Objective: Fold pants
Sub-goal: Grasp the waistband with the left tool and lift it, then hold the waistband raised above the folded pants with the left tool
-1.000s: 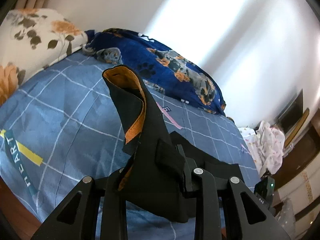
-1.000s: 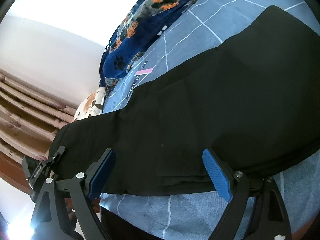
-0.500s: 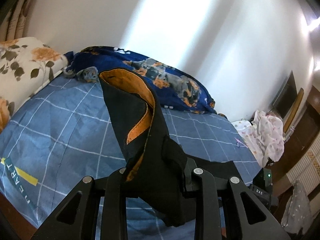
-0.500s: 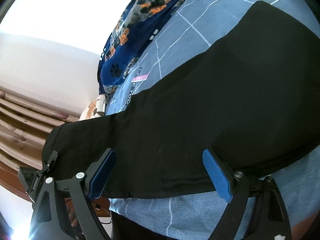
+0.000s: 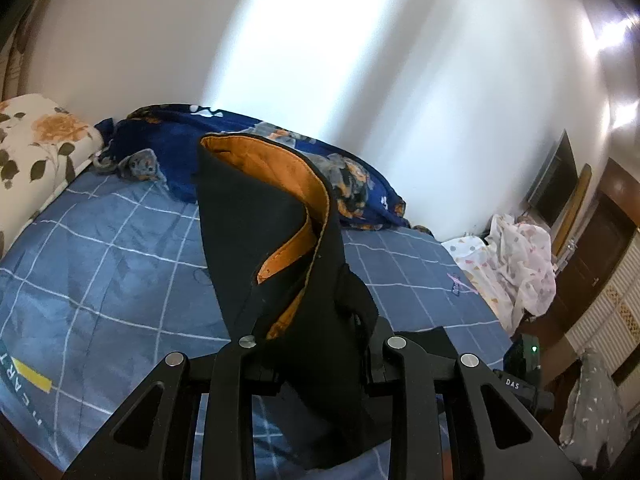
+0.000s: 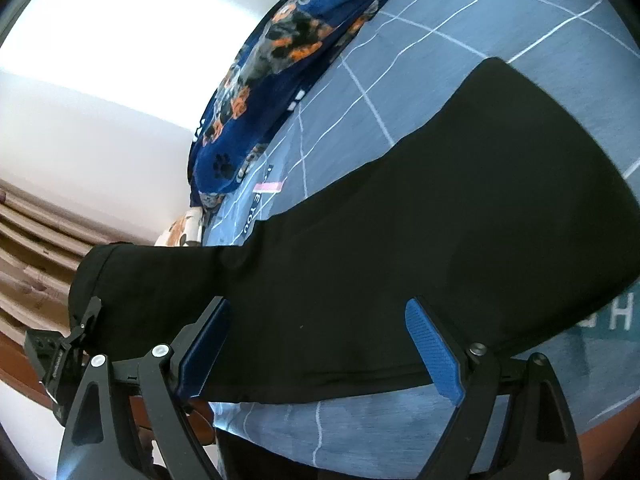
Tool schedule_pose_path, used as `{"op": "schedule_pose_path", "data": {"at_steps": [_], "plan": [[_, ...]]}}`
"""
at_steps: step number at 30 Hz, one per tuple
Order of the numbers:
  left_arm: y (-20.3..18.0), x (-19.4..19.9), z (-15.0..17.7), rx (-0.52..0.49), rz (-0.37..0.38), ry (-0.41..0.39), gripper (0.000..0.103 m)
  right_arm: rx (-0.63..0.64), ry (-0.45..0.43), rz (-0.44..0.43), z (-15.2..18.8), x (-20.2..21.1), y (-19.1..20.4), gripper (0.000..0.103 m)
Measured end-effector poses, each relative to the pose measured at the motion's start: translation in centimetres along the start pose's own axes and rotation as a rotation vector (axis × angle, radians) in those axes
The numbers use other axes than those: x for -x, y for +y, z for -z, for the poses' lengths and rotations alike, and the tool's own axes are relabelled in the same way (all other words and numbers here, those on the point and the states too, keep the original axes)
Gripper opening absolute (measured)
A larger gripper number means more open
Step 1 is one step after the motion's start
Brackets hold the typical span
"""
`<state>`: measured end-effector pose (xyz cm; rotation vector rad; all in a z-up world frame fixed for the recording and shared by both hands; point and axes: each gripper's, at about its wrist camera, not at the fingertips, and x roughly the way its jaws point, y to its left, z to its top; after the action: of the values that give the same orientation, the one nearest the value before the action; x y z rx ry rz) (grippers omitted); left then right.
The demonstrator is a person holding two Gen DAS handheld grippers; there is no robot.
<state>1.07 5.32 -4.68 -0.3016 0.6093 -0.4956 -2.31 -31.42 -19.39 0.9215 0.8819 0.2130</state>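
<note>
The black pants [image 5: 280,232] have an orange-lined waistband [image 5: 280,168] that stands up in front of the left wrist camera. My left gripper [image 5: 318,344] is shut on this waist end and holds it raised above the bed. In the right wrist view the pants [image 6: 440,220] stretch across the sheet from upper right to lower left, where the lifted end hangs from the left gripper [image 6: 86,320]. My right gripper [image 6: 320,344] is open, its blue pads [image 6: 432,348] wide apart just over the near edge of the fabric, holding nothing.
The bed has a blue checked sheet [image 5: 100,280]. A dark blue dog-print blanket [image 5: 360,184] lies along the wall side and a floral pillow [image 5: 36,140] at the far left. A heap of pale clothes [image 5: 520,256] sits past the bed's right end, beside dark furniture.
My left gripper has risen with the waist end, so more wall shows and the cloth hangs higher. The right gripper has shifted a little over the pants and stays open.
</note>
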Motion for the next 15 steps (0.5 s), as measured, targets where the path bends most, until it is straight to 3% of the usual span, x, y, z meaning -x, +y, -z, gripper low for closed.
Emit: {"op": "schedule_pose_path", "data": {"at_steps": [15], "plan": [[-4.6,-2.5,-0.3,-0.061,0.057,0.029,0.028,-0.033,-0.013,0.000,-0.9,1.2,-1.6,0.087]]}}
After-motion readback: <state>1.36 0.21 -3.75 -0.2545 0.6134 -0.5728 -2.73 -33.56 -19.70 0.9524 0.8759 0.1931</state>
